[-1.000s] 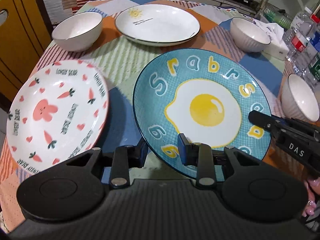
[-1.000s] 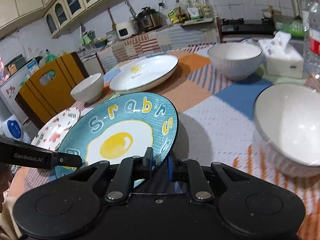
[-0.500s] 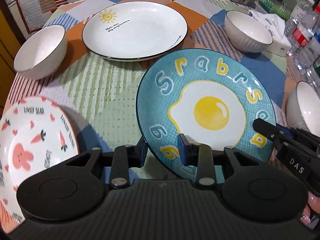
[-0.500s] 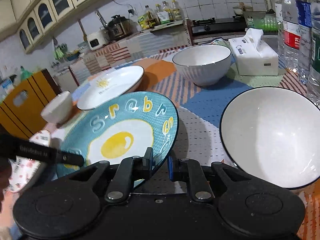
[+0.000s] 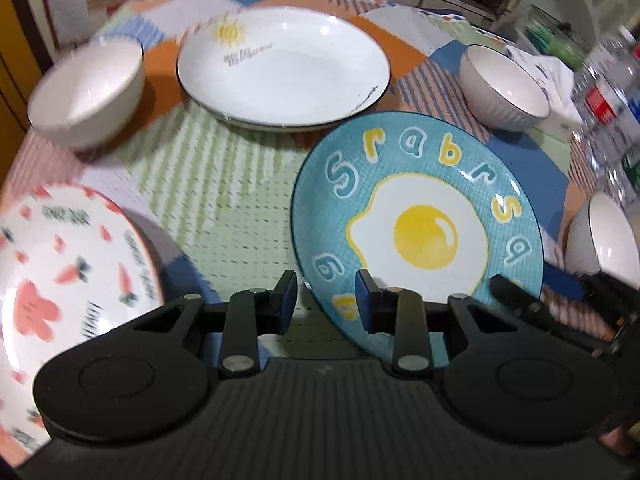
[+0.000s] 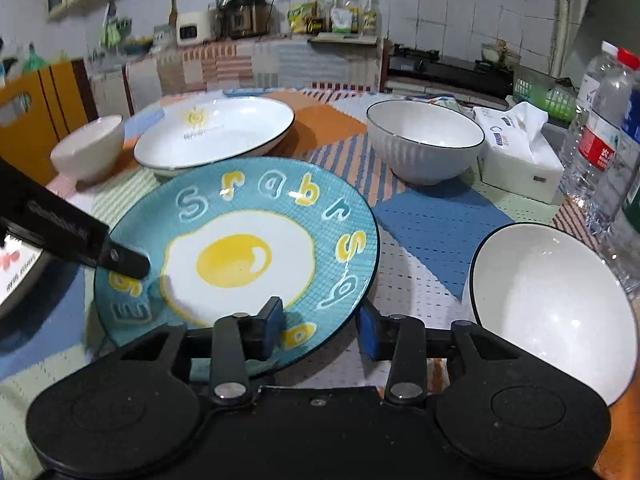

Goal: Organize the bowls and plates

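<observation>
The blue egg plate (image 6: 240,248), tilted above the surface near the white sun plate (image 5: 284,66), is gripped by the left tool (image 5: 326,300) while the right tool (image 6: 320,328) is opening around its rim, so it should be lowered slowly.

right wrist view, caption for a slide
Right tongs opening around the rim of the blue egg plate on the table.
</observation>
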Tool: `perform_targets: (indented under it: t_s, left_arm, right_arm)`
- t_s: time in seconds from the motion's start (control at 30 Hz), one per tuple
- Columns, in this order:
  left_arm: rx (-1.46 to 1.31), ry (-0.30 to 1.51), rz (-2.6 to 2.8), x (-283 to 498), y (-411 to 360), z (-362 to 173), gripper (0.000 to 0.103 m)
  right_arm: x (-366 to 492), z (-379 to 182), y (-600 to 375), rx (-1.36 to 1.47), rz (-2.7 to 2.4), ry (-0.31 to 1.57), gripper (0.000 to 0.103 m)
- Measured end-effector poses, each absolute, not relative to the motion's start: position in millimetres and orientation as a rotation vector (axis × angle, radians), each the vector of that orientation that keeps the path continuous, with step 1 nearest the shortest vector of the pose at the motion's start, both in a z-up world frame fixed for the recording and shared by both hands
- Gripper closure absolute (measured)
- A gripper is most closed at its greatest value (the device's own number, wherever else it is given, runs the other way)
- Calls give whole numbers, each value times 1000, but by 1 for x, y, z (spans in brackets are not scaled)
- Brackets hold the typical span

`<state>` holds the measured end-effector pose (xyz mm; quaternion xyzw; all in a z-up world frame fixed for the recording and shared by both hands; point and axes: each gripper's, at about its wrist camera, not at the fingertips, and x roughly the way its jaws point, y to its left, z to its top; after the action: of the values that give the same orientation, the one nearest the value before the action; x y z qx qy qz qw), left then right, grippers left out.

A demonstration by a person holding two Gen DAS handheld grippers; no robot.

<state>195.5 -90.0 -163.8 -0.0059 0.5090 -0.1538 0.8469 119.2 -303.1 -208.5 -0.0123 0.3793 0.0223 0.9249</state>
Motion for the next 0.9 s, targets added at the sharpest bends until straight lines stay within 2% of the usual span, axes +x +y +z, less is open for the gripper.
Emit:
perform_targets:
  t_s: [0.23, 0.3, 0.53, 0.6, 0.67, 0.8, 0.9]
  left_arm:
    - [42, 1083, -417, 171, -83, -138, 69]
    - [30, 1092, -430, 168, -81, -131, 69]
    - [46, 1079, -455, 157, -67, -111, 69]
    - [63, 1065, -443, 152, -59, -107, 68]
    - [63, 1052, -437, 146, -45, -101, 68]
    - [75, 1030, -419, 133, -18, -87, 62]
    - [105, 1022, -396, 122, 5, -78, 50]
  right_arm:
    - [102, -172, -308, 27, 75, 768, 54]
    - [101, -162, -305, 19, 93, 775, 49]
    - [90, -132, -291, -14, 157, 823, 47]
    - [86, -123, -286, -26, 178, 823, 39]
    - [82, -114, -280, -35, 204, 818, 38]
    - [71, -93, -264, -85, 241, 779, 34]
    - [62, -77, -249, -137, 269, 740, 28]
